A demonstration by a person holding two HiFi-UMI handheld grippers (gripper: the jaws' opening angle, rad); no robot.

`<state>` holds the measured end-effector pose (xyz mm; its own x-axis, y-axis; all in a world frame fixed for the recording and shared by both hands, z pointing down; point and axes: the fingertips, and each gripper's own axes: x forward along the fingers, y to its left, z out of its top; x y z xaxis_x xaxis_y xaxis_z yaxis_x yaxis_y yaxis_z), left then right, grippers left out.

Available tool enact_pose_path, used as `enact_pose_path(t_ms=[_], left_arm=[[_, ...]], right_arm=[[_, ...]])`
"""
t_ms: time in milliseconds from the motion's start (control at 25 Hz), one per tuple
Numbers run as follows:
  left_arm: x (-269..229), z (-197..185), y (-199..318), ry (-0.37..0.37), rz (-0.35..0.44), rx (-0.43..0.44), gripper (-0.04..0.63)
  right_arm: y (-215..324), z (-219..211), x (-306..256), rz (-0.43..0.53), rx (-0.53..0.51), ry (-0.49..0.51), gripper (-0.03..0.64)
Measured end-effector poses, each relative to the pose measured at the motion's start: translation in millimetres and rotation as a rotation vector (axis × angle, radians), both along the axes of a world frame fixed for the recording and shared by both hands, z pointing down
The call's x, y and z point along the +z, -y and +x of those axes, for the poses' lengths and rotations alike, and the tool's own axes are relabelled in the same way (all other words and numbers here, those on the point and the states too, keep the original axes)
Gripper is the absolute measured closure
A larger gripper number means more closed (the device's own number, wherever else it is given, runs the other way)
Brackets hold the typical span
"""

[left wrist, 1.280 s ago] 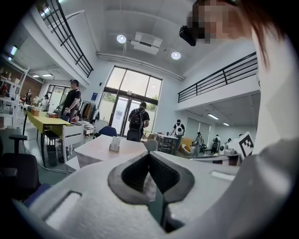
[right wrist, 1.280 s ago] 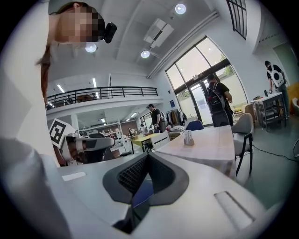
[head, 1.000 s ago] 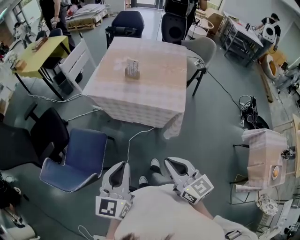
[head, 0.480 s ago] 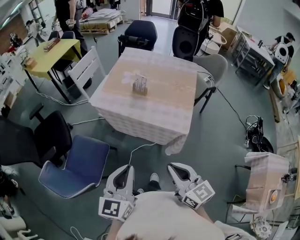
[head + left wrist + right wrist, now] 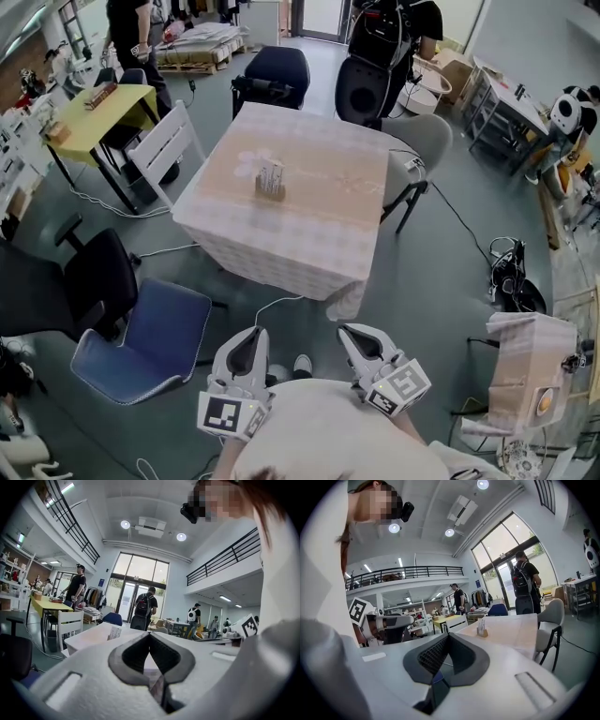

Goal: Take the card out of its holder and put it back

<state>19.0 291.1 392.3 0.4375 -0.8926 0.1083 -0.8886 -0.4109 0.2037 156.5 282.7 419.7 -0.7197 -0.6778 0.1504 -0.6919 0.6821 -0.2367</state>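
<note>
The card holder [image 5: 270, 178], a small stand with white cards upright in it, sits near the middle of a table with a checked cloth [image 5: 309, 234]. It also shows far off in the left gripper view as the holder [image 5: 114, 632] and in the right gripper view as the holder [image 5: 481, 627]. My left gripper [image 5: 251, 333] and right gripper [image 5: 352, 330] are held side by side close to the person's chest, well short of the table. The jaws of both the left gripper [image 5: 150, 633] and the right gripper [image 5: 449, 634] meet at the tips with nothing between them.
A blue chair [image 5: 145, 333] and a black office chair [image 5: 66, 281] stand on the left between me and the table. A white chair [image 5: 164, 141] and a grey chair [image 5: 417, 141] flank the table. A cable [image 5: 267, 309] runs across the floor. A small covered table [image 5: 525, 347] stands at right.
The table and card holder have come a little nearer and lower in the head view. Both grippers stay shut, side by side in front of the chest.
</note>
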Motion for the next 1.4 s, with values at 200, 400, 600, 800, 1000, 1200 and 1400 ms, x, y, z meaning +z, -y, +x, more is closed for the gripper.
enact_pose_path(t_ms=[200, 400, 600, 800, 1000, 1200, 1400], left_arm=[[2.4, 15.6, 6.1, -0.004, -0.005, 0.031, 0.595], [-0.2, 18.4, 15.7, -0.005, 0.001, 0.043, 0.595], [1.2, 17.3, 28.5, -0.012, 0.004, 0.055, 0.595], [2.3, 13.3, 52.0, -0.020, 0.004, 0.073, 0.595], [2.6, 4.8, 85.3, -0.020, 0.003, 0.100, 0.595], [-3.7, -9.1, 123.6, -0.022, -0.010, 0.110, 0.595], [-14.6, -23.8, 154.9, -0.024, -0.008, 0.111, 0.595]], right_arm=[[5.1, 14.8, 0.9, 0.000, 0.029, -0.001, 0.620], [12.6, 17.6, 1.1, -0.005, 0.041, -0.009, 0.620], [24.9, 15.2, 2.6, 0.000, 0.050, -0.016, 0.620], [47.8, 6.9, 0.8, 0.007, 0.058, -0.020, 0.620], [75.7, -9.4, -1.1, 0.005, 0.064, -0.021, 0.620], [113.3, -22.5, -9.6, 0.003, 0.077, -0.022, 0.620], [145.5, -43.7, -17.8, -0.004, 0.066, -0.007, 0.620]])
